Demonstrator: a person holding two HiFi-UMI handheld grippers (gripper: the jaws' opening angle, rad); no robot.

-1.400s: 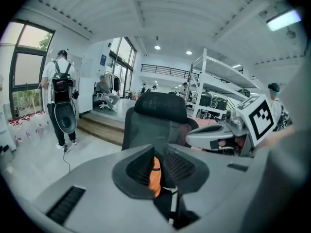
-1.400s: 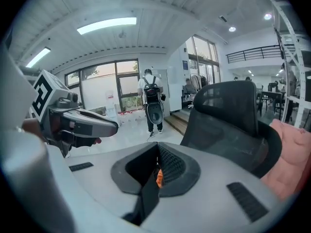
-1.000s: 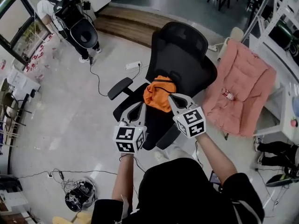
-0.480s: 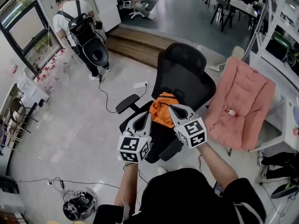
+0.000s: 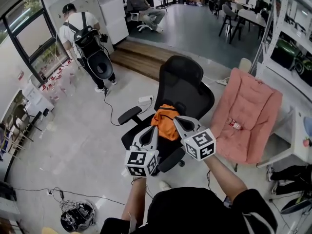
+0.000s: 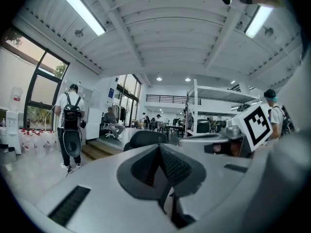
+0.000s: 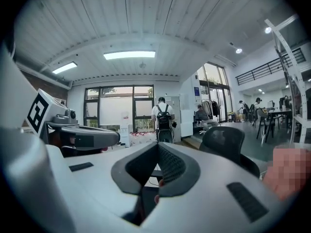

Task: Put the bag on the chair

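open office: desks (image 5: 251, 16), mesh chair (image 5: 183, 84), metal shelving (image 5: 287, 28).

Lighting: bright, even; your ceiling strip lights (image 6: 80, 8) and windows (image 7: 116, 106) supply it. Fisheye bending, dark corners; nearest foreground soft.

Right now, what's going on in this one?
A person points the left hand-held gripper and the right hand-held gripper at a black office chair. An orange bag appears to rest on its seat, right at their tips. Both have their jaws closed; whether either pinches the bag is unclear.
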